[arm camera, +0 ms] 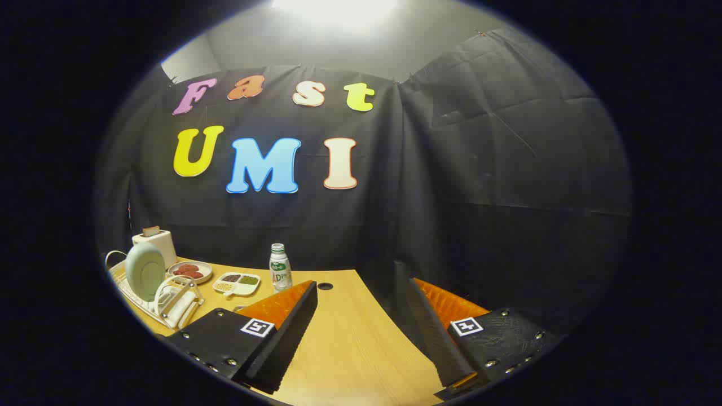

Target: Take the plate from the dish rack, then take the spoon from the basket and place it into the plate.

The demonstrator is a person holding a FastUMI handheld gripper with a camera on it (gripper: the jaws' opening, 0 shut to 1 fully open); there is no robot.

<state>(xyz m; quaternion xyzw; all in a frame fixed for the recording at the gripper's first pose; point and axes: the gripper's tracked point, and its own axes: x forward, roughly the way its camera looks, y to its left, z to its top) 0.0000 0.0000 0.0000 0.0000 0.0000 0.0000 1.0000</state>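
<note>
Fingers (282, 332) of the gripper (361, 332) spread wide apart above the wooden counter (350, 349), holding nothing; bare wood lies between them. The gripper hangs level over the near part of the counter, aimed toward the black cloth wall (479, 186) at the far side. Far to the left of the left finger stands the white dish rack (161, 304), with the pale green plate (144, 270) upright on edge in it. Behind the rack sits a white toaster (155, 243). Just right of the rack lie a small dish of red food (190, 271) and a divided tray (237, 283), then a small bottle (279, 268) standing upright beyond the left fingertip. A dark round hole (325, 286) shows in the counter near the bottle.
</note>
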